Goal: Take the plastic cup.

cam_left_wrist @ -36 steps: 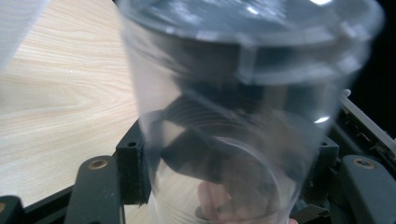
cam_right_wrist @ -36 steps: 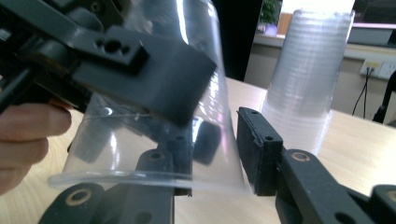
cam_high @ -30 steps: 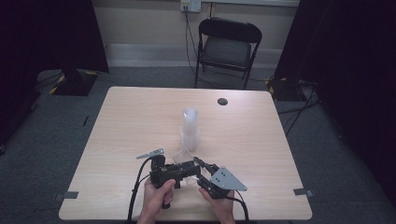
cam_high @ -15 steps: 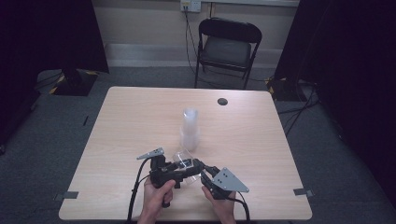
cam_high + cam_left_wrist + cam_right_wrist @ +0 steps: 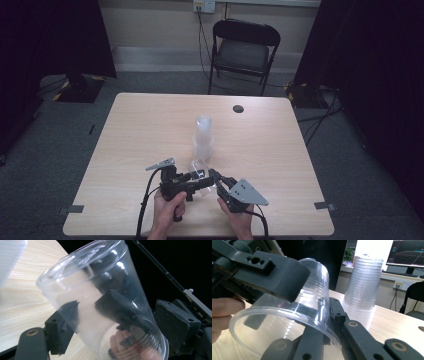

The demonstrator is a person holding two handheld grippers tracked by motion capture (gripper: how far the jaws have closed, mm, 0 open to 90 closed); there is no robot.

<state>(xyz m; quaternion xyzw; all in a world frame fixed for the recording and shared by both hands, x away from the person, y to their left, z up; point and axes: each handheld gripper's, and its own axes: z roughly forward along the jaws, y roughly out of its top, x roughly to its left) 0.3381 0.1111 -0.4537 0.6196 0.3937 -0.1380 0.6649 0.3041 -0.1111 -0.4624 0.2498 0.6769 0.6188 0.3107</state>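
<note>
Your right gripper (image 5: 214, 176) is clamped on the wall of a clear cup (image 5: 198, 169), pinching its rim, near the front edge of the table (image 5: 125, 130). Your left gripper (image 5: 200, 181) has just been opening; its jaws now stand apart on either side of the cup, pads off it. One cup looks separated and handed over to the right; the stack of cups (image 5: 203, 137) at twelve o'clock from it remains to be worked through. Farther off: a black disc (image 5: 238, 108) at one o'clock, then a folding chair (image 5: 242, 50) and grey carpet.
</note>
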